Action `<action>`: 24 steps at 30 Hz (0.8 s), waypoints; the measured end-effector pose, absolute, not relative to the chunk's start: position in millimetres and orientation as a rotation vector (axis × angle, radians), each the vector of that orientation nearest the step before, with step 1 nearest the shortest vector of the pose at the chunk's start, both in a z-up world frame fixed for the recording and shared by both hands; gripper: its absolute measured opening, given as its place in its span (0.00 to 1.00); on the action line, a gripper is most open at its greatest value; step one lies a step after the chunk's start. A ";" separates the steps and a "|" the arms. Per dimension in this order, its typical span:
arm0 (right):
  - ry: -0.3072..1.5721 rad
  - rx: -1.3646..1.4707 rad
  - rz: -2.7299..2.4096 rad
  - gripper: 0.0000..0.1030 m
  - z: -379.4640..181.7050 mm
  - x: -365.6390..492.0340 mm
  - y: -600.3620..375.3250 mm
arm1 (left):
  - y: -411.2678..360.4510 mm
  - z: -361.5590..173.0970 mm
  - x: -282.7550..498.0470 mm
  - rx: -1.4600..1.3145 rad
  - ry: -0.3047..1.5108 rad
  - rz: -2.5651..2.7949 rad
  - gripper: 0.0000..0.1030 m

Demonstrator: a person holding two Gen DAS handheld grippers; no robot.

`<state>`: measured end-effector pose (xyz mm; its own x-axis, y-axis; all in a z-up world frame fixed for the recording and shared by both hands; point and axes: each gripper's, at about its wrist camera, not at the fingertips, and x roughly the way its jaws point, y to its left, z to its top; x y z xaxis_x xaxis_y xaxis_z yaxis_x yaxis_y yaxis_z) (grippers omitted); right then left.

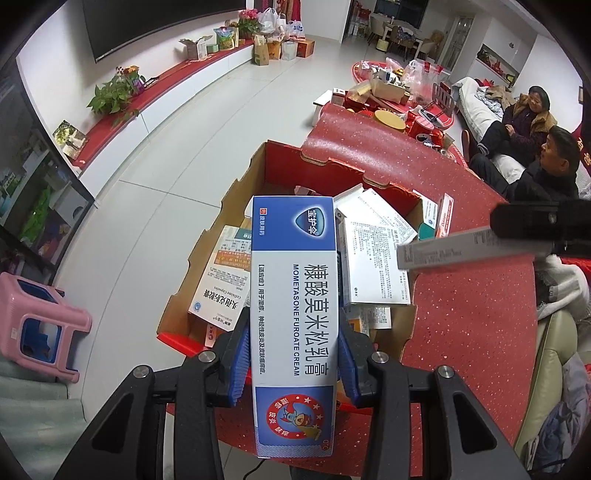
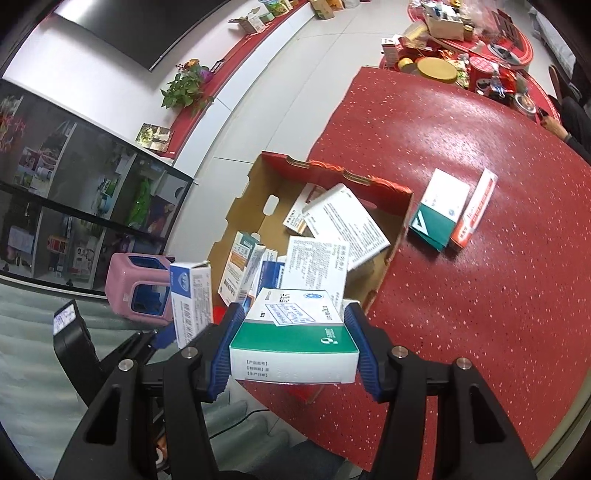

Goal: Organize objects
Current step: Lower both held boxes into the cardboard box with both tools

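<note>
Gripping blue cream box (image 1: 293, 295): left tool (image 1: 293, 365) | right tool (image 2: 291, 354) clamps green-white box (image 2: 295, 343) | above carton (image 2: 391, 188)

Pale tiled floor (image 1: 192, 122), dark wall screen (image 1: 155, 26), pink stool (image 1: 37, 325).

Left wrist view: steeply downward along blue-padded fingers (image 1: 240, 354), close above open brown cardboard carton with red rim (image 1: 236, 206) on red speckled bench (image 1: 476, 295). Right wrist view: same steep downward aim, slightly farther right, close above carton (image 2: 251, 206) and bench (image 2: 461, 295). Shared: carton, bench, pink plastic stool (image 1: 33, 325) (image 2: 136, 277).
</note>
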<state>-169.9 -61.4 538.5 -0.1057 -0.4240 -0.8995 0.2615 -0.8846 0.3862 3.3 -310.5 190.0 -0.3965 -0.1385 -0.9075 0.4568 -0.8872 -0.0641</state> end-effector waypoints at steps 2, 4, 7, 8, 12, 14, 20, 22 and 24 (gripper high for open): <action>-0.166 1.720 -2.035 0.54 538.8 -173.5 -66.5 | -312.6 188.4 2.9 1.464 0.440 -2.315 0.42; -0.148 1.713 -2.033 0.54 539.1 -178.0 -74.0 | -313.7 188.1 2.1 1.459 0.445 -2.310 0.42; -0.135 1.704 -2.029 0.54 539.1 -184.6 -83.0 | -317.6 187.3 1.4 1.454 0.455 -2.304 0.42; -0.134 1.700 -2.030 0.54 538.9 -186.6 -85.1 | -318.6 186.9 1.2 1.454 0.456 -2.302 0.42; -0.129 1.691 -2.032 0.54 537.5 -198.2 -95.7 | -321.8 182.2 -0.2 1.462 0.457 -2.287 0.42; -0.117 1.692 -2.032 0.54 536.0 -203.6 -100.3 | -323.3 176.6 -2.4 1.477 0.456 -2.274 0.42; -0.120 1.700 -2.034 0.54 528.1 -221.8 -111.3 | -328.6 169.1 -9.8 1.483 0.466 -2.262 0.42; -0.111 1.705 -2.035 0.54 524.9 -225.9 -115.4 | -330.9 167.6 -12.8 1.484 0.467 -2.259 0.42; -0.100 1.708 -2.037 0.54 521.6 -231.4 -120.5 | -333.7 166.6 -15.6 1.483 0.470 -2.258 0.42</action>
